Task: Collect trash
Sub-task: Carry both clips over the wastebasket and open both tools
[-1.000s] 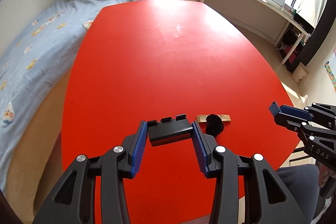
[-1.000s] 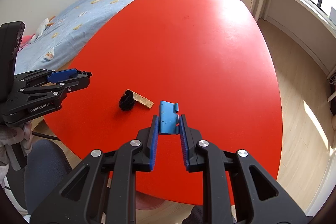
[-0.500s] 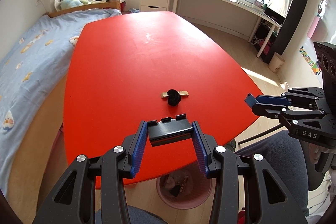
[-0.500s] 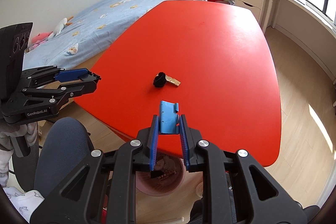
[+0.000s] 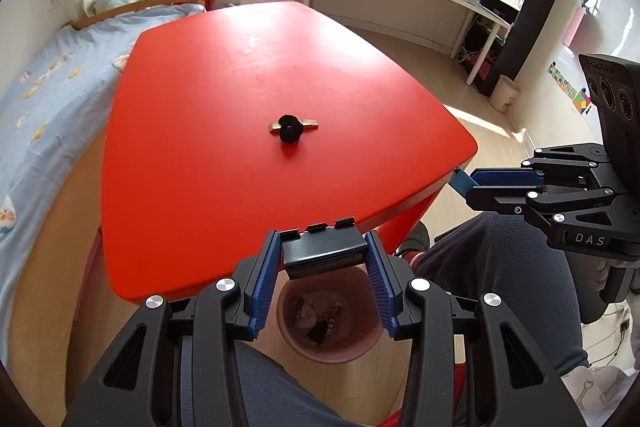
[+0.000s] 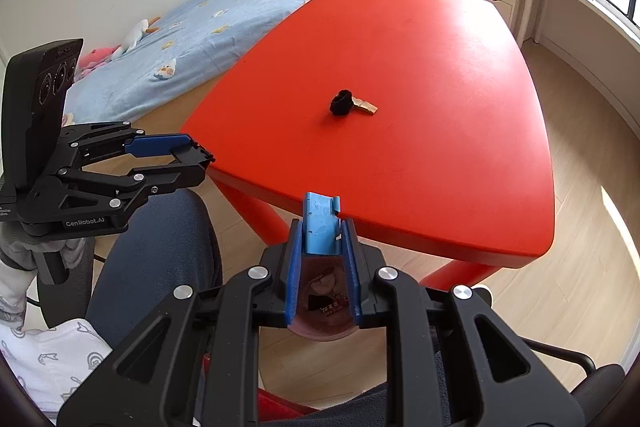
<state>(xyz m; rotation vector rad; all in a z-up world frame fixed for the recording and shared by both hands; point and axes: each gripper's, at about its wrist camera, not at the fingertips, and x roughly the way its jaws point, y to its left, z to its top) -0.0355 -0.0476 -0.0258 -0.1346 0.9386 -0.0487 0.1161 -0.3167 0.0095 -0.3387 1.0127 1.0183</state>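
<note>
You are drawing both grippers back off the red table (image 5: 208,187); the pink bin (image 5: 360,343) now shows below. Left gripper (image 5: 323,259) is clamping one black block (image 5: 324,251); right gripper (image 6: 322,247) is pinching one blue piece (image 6: 320,223). One black wad (image 5: 290,129) and one tan scrap (image 5: 310,125) are lying at twelve o'clock.

Open pink bin (image 5: 328,323) directly below both sets of jaws with clear air between, red counter (image 5: 240,99) edge just ahead, person's knees (image 5: 500,267) flanking the bin on either side
</note>
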